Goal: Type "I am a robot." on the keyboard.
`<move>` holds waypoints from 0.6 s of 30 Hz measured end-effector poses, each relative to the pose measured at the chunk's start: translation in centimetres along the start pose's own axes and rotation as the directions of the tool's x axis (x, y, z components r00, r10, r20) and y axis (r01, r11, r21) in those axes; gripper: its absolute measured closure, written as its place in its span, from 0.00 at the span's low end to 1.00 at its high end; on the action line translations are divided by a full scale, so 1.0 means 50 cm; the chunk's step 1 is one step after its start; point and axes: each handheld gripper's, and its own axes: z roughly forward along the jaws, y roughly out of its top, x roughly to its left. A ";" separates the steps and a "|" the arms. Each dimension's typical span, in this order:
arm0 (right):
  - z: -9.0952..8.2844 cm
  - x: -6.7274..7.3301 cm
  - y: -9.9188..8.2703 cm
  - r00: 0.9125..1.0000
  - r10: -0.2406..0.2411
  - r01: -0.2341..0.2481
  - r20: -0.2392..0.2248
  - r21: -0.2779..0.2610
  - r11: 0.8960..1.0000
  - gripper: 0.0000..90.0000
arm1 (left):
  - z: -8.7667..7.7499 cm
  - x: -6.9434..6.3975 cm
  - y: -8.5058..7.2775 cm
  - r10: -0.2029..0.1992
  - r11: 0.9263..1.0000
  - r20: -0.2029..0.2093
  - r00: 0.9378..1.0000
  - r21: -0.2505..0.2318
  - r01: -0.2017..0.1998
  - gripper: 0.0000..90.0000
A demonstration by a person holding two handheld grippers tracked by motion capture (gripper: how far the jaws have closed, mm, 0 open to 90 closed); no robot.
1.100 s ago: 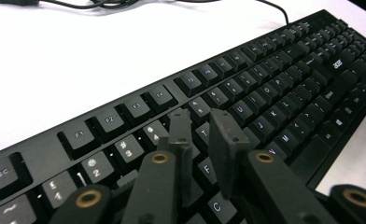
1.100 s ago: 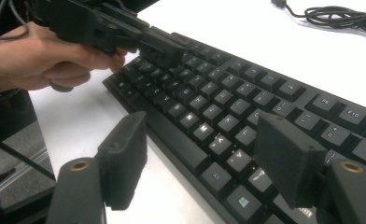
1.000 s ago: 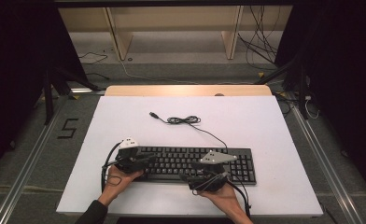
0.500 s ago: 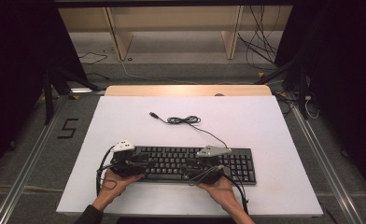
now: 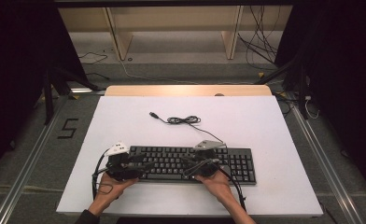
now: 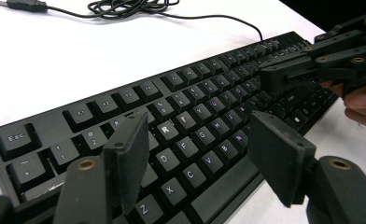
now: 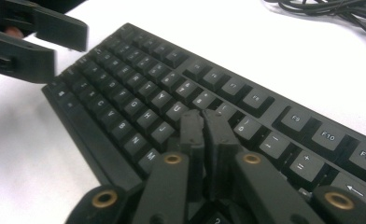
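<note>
1. So the two grippers swapped roles in the last second. The right gripper point(image 5: 188, 164) has just been closing, and its fingers point(image 7: 191, 133) are now pressed together with nothing between them, tips down on the middle keys. A second ago it sat further toward the right end of the keyboard point(image 5: 239, 163); it has since slid left along the keys.

2. The left gripper point(image 5: 143, 164) went the other way: its fingers point(image 6: 127, 156) have just been opening and now stand spread over the letter keys at the left end, nothing pinched between them. The hand itself looks parked in the same spot as before.

3. My read: the right one is set up like a single poking finger to press a key, while the left has let go and is hovering. Looks like typing or key-pressing, with the right side doing the next stroke. Just a guess from the pose though.

4. The keyboard hasn't shifted. It lies flat near the front edge of the desk point(image 5: 125, 116), roughly centred and parallel to that edge. Its cable point(image 5: 183, 120) runs off toward the middle of the desk in a loose tangle, plug point(image 5: 154, 115) lying free, not plugged into anything.

5. The desk is a plain white board with a strip of bare wood point(image 5: 186, 90) showing along the far edge.

6. Room: grey floor, metal rails down both sides, a "5" point(image 5: 68, 128) taped on the floor off the left edge, black curtains on each side, and a light wooden shelf unit point(image 5: 172, 28) at the back with loose wires around it.
</note>
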 end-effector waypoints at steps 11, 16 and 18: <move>0.023 -0.005 0.008 1.000 0.003 -0.004 0.030 0.025 1.000 1.00 | -0.016 -0.005 -0.010 -0.005 1.000 0.004 1.000 -0.024 0.005 0.39; 0.033 -0.009 0.009 0.999 0.007 -0.009 0.042 0.040 0.999 1.00 | -0.022 -0.007 -0.014 0.003 0.999 0.003 1.000 -0.033 -0.003 0.38; 0.035 -0.010 0.009 0.999 0.013 -0.015 0.045 0.045 0.999 1.00 | -0.025 -0.009 -0.016 0.005 0.999 0.006 1.000 -0.036 -0.005 0.37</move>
